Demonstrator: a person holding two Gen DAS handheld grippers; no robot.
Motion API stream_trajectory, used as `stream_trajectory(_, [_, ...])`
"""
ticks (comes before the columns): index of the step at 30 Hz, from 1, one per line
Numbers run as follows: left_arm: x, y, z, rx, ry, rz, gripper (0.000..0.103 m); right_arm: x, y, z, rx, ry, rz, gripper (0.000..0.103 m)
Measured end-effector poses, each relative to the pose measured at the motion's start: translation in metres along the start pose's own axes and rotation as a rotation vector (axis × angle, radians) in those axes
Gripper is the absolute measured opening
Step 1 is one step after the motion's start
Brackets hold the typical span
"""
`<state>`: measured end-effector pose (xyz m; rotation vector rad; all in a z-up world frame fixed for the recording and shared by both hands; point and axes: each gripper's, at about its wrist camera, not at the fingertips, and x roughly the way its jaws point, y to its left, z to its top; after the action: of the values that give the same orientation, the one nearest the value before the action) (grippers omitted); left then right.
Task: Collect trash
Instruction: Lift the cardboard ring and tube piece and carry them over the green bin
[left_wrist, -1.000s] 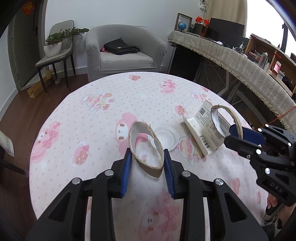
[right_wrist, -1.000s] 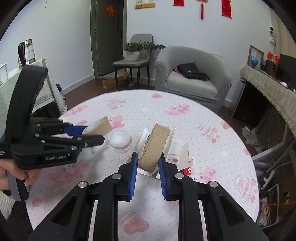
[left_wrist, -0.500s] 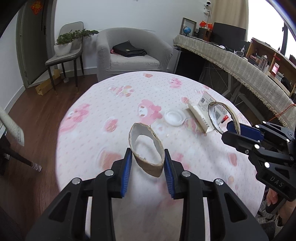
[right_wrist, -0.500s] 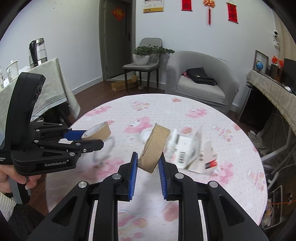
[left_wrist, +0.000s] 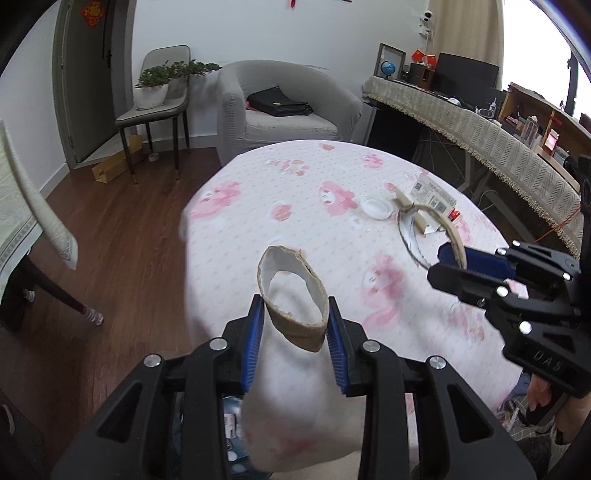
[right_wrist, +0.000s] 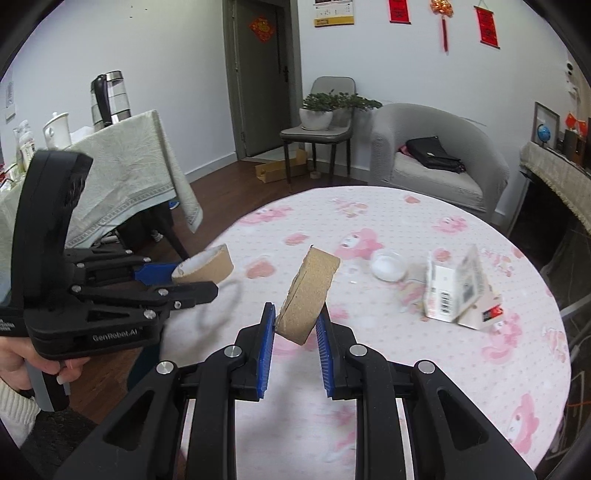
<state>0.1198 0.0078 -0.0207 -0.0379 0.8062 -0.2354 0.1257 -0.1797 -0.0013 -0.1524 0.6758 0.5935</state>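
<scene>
**Both cardboard rings lifted clear and carried toward the table's near-left edge**

Nearest the left wrist camera, the left gripper (left_wrist: 295, 325) is clamped on a squashed cardboard ring (left_wrist: 293, 295), its blue pads pressing the ring's two sides so that it bows into an oval. The right gripper (right_wrist: 295, 325) likewise grips a second cardboard ring (right_wrist: 308, 291) by its flat faces, jaws narrowed onto it, the ring tilted and sticking up out of the pads. Neither ring touches the tablecloth.

What has changed within the last second is the setting: both grippers have pulled back and to the left together, with their grip unchanged. A second ago the rings hung over the middle of the pink-patterned table (left_wrist: 295, 192); now the left ring sits over the table's near-left edge, with wooden floor (left_wrist: 122, 229) filling the left of the view, and something blue and white shows below the left gripper, too hidden to name. The move reads as a carry toward a bin off that side, though no bin is clearly in view.

Farther off, well apart from both grippers, the remaining trash stays on the table: a small white lid (right_wrist: 388, 266) and, just beside it, a torn white carton (right_wrist: 458, 291). My judgement is that two pieces are in hand and two wait
</scene>
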Motion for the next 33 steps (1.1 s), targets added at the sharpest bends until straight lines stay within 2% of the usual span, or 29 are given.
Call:
stream_trajectory(6, [-0.015,0.026,-0.015,-0.012,0.003,0.038,0.035,0.007,0.029,0.007,-0.014,-0.009,0.04,0.022])
stream_trajectory(15, [-0.02,0.082,-0.048,-0.048,0.062,0.084,0.035,0.032,0.073,0.022,-0.041,-0.01,0.118,0.022])
stream_trajectory(24, [-0.007,0.125,-0.088,-0.078,0.175,0.115,0.035,0.055,0.117,0.028,-0.084,0.006,0.178,0.022])
stream_trajectory(33, [0.003,0.15,-0.118,-0.102,0.27,0.088,0.036,0.08,0.153,0.032,-0.11,0.04,0.23,0.022])
